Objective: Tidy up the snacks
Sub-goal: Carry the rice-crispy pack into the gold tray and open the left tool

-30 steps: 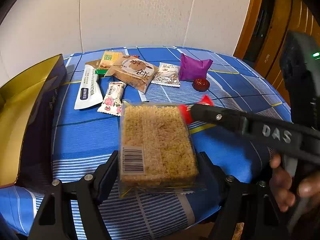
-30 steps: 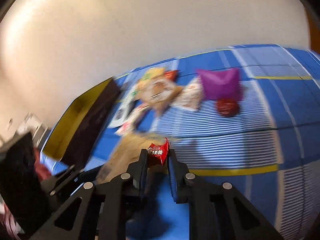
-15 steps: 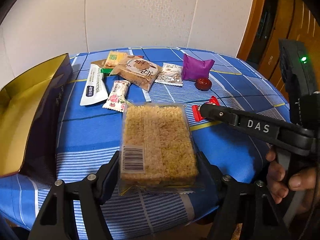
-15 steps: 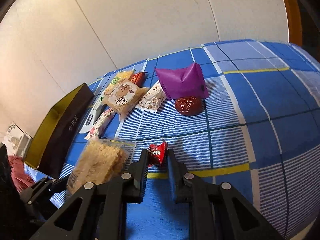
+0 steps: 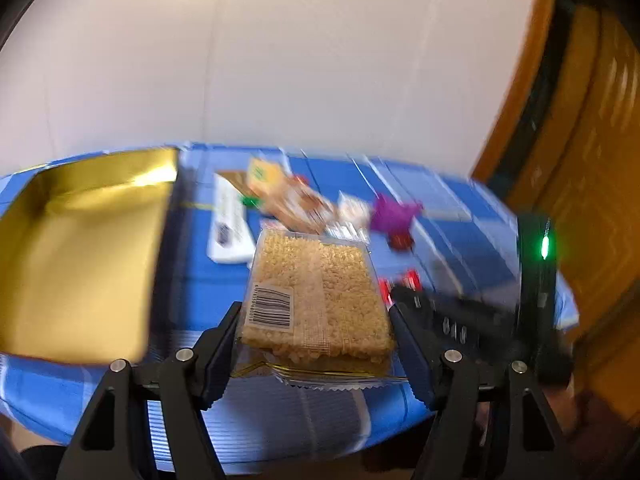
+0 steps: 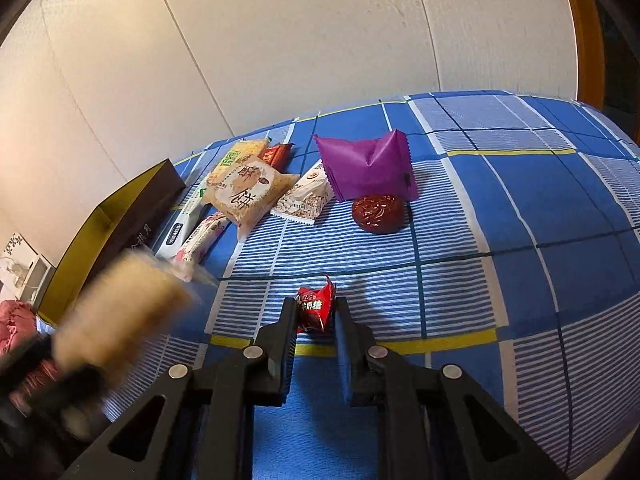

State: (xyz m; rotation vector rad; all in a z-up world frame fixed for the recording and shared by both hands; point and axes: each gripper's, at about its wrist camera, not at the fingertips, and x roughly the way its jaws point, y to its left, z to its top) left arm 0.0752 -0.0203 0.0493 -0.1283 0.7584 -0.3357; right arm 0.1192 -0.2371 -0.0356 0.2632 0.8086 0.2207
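Left wrist view is showing the left gripper (image 5: 314,344) squeezing the clear rice cake pack (image 5: 318,300) and holding it up off the desk (image 5: 192,280). Next it is needing to swing over the open gold box (image 5: 76,248) and let go. Right wrist view is showing what the blurry left one is hiding: the right gripper (image 6: 316,316) is pinching the small red candy (image 6: 315,309) just above the blue cloth, with more snacks waiting behind.

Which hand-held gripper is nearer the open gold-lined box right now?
Left. The left hand-held gripper, clamping the clear-wrapped rice cracker block, sits beside the gold-lined box; the right hand-held gripper, pinching a small red candy, is farther away.
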